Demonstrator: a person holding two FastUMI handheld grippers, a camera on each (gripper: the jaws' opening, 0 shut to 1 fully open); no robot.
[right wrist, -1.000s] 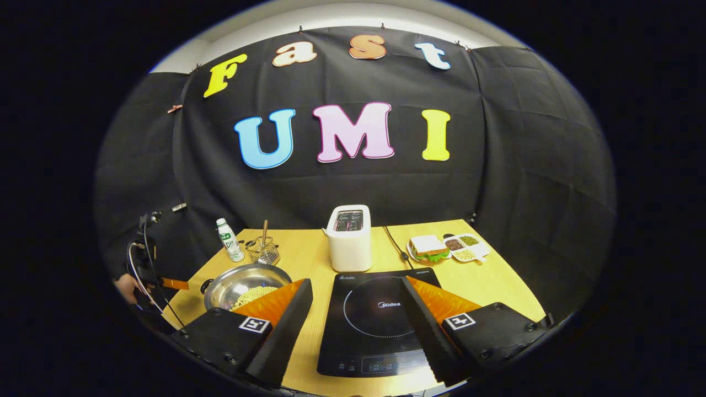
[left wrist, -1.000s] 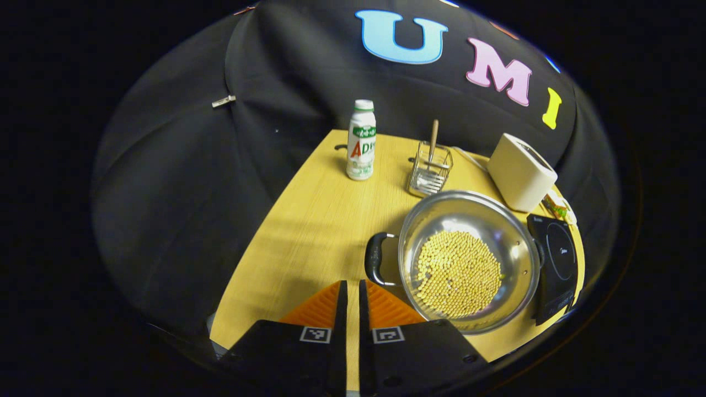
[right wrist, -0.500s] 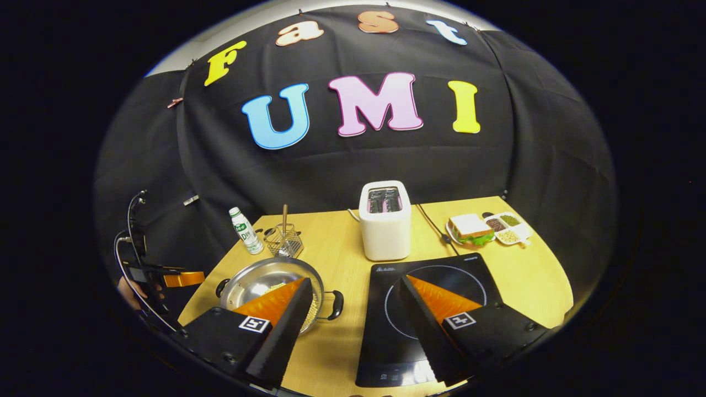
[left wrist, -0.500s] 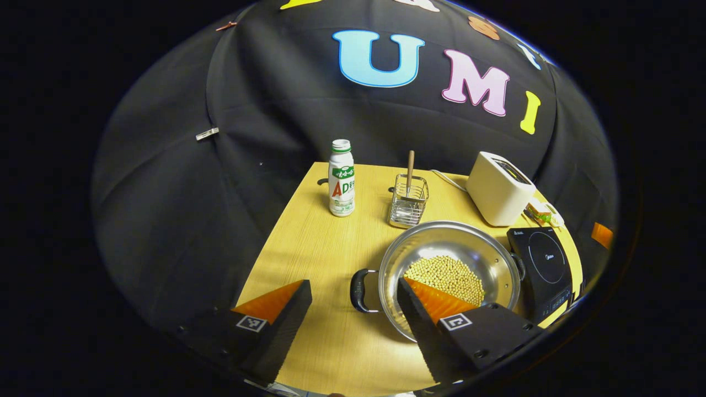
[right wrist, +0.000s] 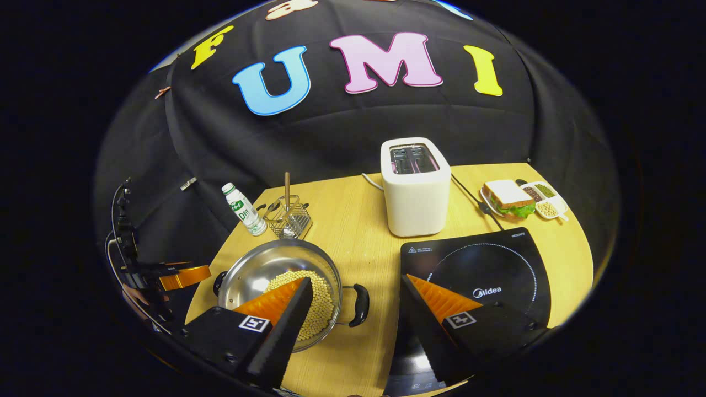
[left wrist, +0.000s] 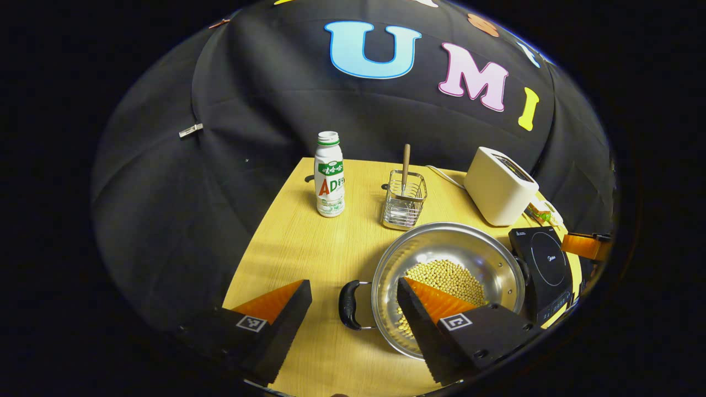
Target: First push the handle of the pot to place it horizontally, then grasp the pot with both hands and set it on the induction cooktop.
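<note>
A steel pot (left wrist: 441, 245) holding soybeans (left wrist: 447, 275) sits on the wooden table (left wrist: 298, 248), its two black handles pointing left and right. My left gripper (left wrist: 353, 295) is open above the table, and the pot's left handle (left wrist: 348, 305) lies between its fingers, untouched. In the right gripper view the pot (right wrist: 259, 264) is at lower left. My right gripper (right wrist: 356, 289) is open, with the right handle (right wrist: 359, 305) between its fingers. The black induction cooktop (right wrist: 480, 264) lies just right of the pot. The cooktop (left wrist: 543, 264) is beyond the pot in the left gripper view.
A white toaster (right wrist: 415, 187) stands behind the cooktop. A milk bottle (left wrist: 329, 175) and a wire basket (left wrist: 405, 201) with a wooden-handled utensil stand behind the pot. A sandwich plate (right wrist: 504, 196) and a small divided dish (right wrist: 543, 199) sit at the far right.
My left gripper went from shut to open and drew back, framing the left handle. The right gripper moved left and down, from over the cooktop to the pot's right handle.
</note>
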